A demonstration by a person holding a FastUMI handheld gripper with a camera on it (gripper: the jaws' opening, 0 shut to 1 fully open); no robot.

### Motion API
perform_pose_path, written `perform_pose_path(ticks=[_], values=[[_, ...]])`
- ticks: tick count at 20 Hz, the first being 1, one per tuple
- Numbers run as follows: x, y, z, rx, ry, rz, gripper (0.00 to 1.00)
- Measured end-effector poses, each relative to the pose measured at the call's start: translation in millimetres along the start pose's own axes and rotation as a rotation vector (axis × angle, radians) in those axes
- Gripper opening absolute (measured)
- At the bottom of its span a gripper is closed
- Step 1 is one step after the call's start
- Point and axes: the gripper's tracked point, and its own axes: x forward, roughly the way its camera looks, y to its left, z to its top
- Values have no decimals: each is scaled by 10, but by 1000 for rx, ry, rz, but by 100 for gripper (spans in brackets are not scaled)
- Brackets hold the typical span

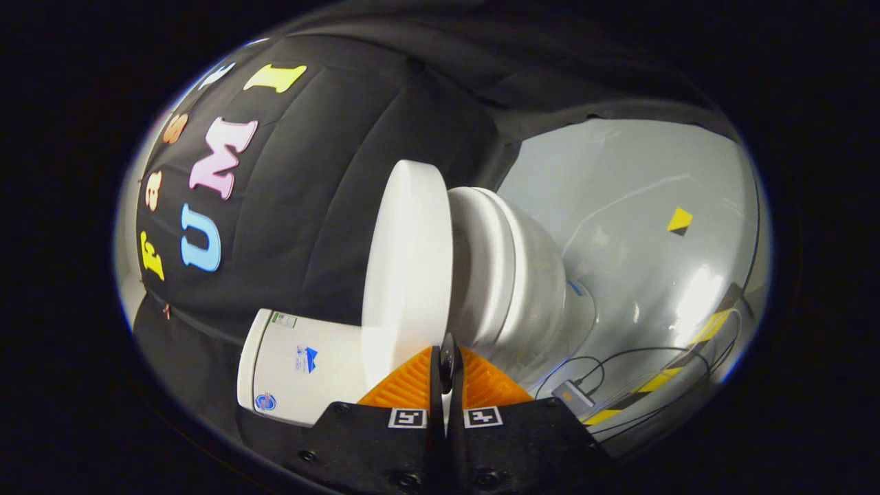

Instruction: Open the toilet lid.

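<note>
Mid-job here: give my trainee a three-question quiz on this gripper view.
1. True or false: the toilet lid lies flat on the seat.
2. The tool has its fingers: A) wide apart, B) nearly together at the lid's edge, C) around a cable.
3. Fill in: the white tank lies on the lid's far side from the ____.

Key: 1 false, a gap shows between lid and seat. 2 B; whether they pinch the lid is unclear. 3 bowl.
</note>
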Motion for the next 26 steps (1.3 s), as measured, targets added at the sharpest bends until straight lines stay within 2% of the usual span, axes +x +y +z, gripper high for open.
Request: perform_pose_path(ticks=[5,9,13,21,26], values=[[-110,305,46,-142,-15,-63,5],[-228,680,53,-227,-35,-64,5],[-329,1001,31,-332,-75,-125,5],[-431,1518,-91,-461,-154,-197,5],[-471,1778,-182,-506,-187,-203,5]])
